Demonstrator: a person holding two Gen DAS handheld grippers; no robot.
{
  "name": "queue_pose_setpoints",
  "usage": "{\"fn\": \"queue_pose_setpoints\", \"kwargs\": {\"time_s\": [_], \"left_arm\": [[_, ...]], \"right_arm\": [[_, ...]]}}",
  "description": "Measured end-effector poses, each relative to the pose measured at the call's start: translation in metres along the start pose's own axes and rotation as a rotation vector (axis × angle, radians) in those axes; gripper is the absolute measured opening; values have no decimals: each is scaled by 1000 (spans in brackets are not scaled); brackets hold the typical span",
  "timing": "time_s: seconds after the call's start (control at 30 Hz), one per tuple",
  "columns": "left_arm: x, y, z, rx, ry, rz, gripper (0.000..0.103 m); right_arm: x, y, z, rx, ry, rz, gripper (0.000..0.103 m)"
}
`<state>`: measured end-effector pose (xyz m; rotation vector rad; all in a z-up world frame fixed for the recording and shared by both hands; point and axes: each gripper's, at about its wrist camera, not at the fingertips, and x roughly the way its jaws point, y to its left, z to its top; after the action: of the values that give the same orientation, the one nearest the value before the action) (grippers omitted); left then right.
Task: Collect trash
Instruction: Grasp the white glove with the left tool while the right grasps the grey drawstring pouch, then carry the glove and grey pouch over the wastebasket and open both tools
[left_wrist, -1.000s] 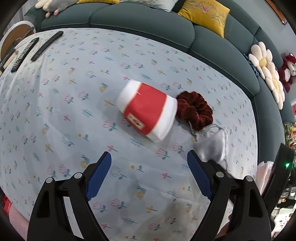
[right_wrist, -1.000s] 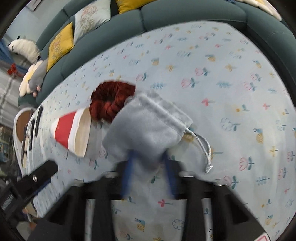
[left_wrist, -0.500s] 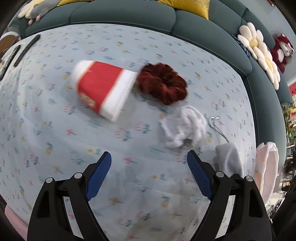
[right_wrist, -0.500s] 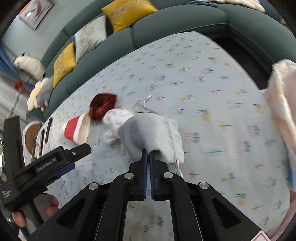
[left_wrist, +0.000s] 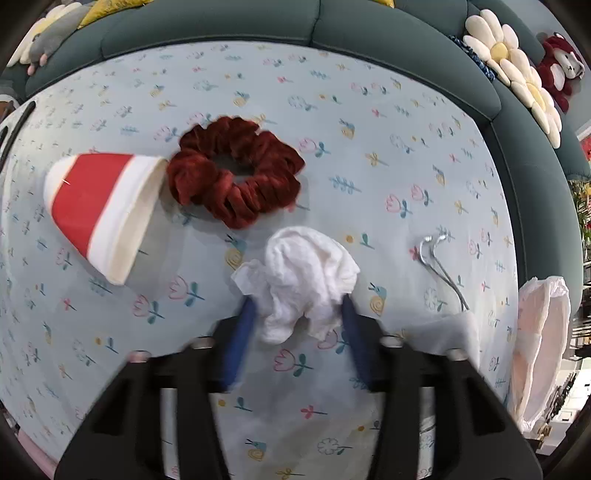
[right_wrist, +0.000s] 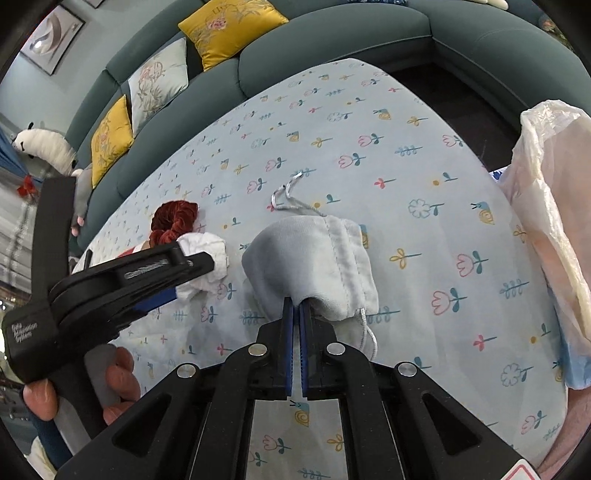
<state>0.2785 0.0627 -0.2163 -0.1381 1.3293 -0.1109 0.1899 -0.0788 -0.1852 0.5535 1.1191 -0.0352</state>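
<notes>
A crumpled white tissue (left_wrist: 303, 280) lies on the floral tablecloth (left_wrist: 369, 129). My left gripper (left_wrist: 299, 314) is around it, its blue fingers (left_wrist: 243, 325) closing in on both sides; whether they press it I cannot tell. A red and white paper cup (left_wrist: 99, 210) lies on its side at the left, next to a dark red scrunchie (left_wrist: 236, 170). My right gripper (right_wrist: 296, 314) is shut on a grey drawstring pouch (right_wrist: 314, 258), held just over the cloth. The tissue (right_wrist: 207, 251) and scrunchie (right_wrist: 173, 221) also show in the right wrist view.
A thin plastic trash bag (right_wrist: 550, 206) hangs at the table's right edge; it also shows in the left wrist view (left_wrist: 539, 339). A teal sofa (right_wrist: 295, 48) with yellow cushions (right_wrist: 229, 29) curves round the far side. The pouch's silver cords (left_wrist: 439, 258) trail on the cloth.
My left gripper has moved forward onto the white tissue and its fingers have narrowed around it. My right gripper has carried the grey pouch off to the right, uncovering the tissue.
</notes>
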Motion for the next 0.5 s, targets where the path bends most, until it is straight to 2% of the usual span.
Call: {"fn": "queue_pose_setpoints", "kwargs": {"time_s": [0.03, 0.13, 0.33, 0.5], "left_arm": [[0, 0, -2, 4, 2, 3, 28], [-3, -2, -9, 17, -4, 16, 21], [-19, -7, -24, 13, -10, 9, 19], [-47, -17, -35, 28, -48, -15, 18]], "right_arm": [[1, 1, -1, -2, 3, 1, 3], [0, 1, -2, 2, 3, 9, 3], [-15, 3, -2, 4, -24, 28, 3], [-39, 6, 1, 4, -71, 47, 3]]}}
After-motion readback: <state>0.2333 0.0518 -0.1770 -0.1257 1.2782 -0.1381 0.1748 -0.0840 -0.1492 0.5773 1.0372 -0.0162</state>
